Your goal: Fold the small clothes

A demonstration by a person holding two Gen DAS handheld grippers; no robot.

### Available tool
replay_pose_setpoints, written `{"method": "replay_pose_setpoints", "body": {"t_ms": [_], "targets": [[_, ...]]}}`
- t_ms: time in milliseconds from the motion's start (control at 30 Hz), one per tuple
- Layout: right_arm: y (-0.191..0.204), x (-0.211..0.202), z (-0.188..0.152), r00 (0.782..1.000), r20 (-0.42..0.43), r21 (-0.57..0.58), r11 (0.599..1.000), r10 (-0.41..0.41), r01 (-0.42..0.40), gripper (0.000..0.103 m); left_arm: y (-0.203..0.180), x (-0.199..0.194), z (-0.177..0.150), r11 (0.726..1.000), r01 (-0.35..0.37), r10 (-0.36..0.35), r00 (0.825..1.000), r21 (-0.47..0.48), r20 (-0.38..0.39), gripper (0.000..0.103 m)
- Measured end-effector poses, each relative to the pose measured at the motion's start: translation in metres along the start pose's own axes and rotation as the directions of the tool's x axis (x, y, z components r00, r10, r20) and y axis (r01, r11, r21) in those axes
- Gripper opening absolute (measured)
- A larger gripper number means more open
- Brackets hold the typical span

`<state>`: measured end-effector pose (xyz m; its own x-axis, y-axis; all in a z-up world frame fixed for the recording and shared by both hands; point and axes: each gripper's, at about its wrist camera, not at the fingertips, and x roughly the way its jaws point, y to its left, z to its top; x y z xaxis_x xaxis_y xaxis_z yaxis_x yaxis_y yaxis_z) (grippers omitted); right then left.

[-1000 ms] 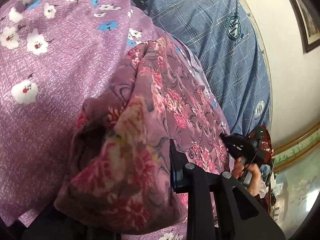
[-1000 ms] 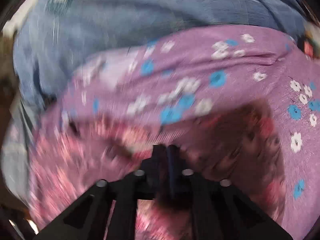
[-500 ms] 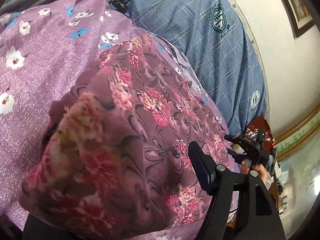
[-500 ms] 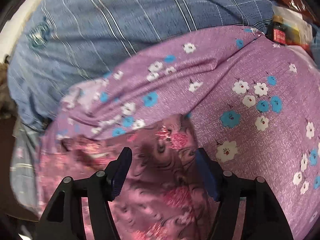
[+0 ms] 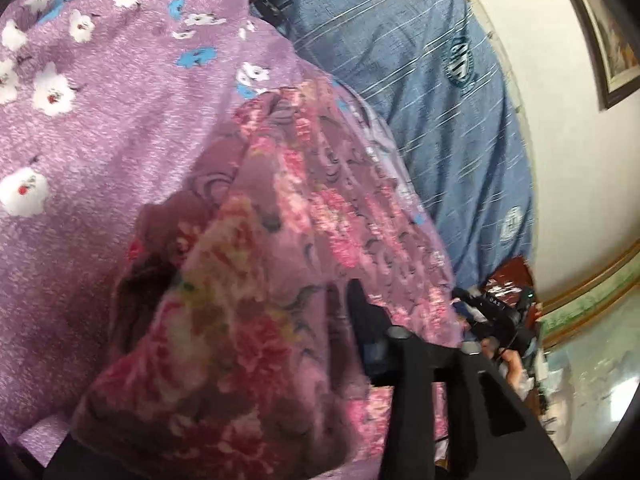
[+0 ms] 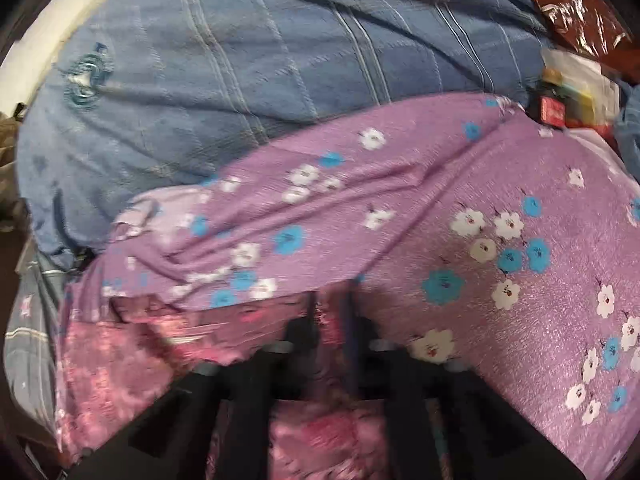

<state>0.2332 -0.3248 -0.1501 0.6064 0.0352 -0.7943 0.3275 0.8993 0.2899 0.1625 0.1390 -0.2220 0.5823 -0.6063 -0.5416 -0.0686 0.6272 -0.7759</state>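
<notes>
A small mauve garment with pink and red flowers (image 5: 280,280) lies bunched on a lilac sheet. In the left wrist view it drapes over my left gripper (image 5: 340,300); only the right finger (image 5: 368,332) shows, pressed against the cloth, and the left finger is hidden under it. In the right wrist view my right gripper (image 6: 330,320) has its fingers close together, pinching the garment's edge (image 6: 328,316). The garment (image 6: 152,344) spreads to the lower left there. The right gripper (image 5: 492,312) shows at the garment's far corner in the left wrist view.
The lilac sheet with white and blue flowers (image 6: 500,200) covers the bed. A blue checked blanket (image 6: 260,80) lies beyond it, also in the left wrist view (image 5: 420,80). Packets and a red-labelled box (image 6: 568,100) sit at the back right. A wall with a framed picture (image 5: 608,40) stands nearby.
My right gripper was open half a second ago and has shut on the garment's edge. The left gripper has pulled the cloth in and bunched it more.
</notes>
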Motion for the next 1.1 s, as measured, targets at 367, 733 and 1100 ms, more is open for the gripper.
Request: {"method": "replay_pose_setpoints", "body": {"t_ms": [367,733,1100], "targets": [[0.042,0.057,0.001,0.972,-0.092,-0.221,0.956,-0.215,0.191,0.001,-0.02,0.005,-0.006,0.981,-0.12,0.121,0.993,0.152,0.009,0.027],[0.017,0.003,0.021,0.97,0.108,-0.059,0.973,-0.217,0.224,0.012,-0.003,0.0,-0.005,0.995,-0.079,0.079,0.997,0.066,0.005,0.031],[0.116,0.012,-0.062,0.989,-0.101,-0.201,0.971,0.11,-0.129,0.001,-0.006,-0.001,-0.004,0.991,-0.092,0.091,0.996,0.095,0.017,0.018]]}}
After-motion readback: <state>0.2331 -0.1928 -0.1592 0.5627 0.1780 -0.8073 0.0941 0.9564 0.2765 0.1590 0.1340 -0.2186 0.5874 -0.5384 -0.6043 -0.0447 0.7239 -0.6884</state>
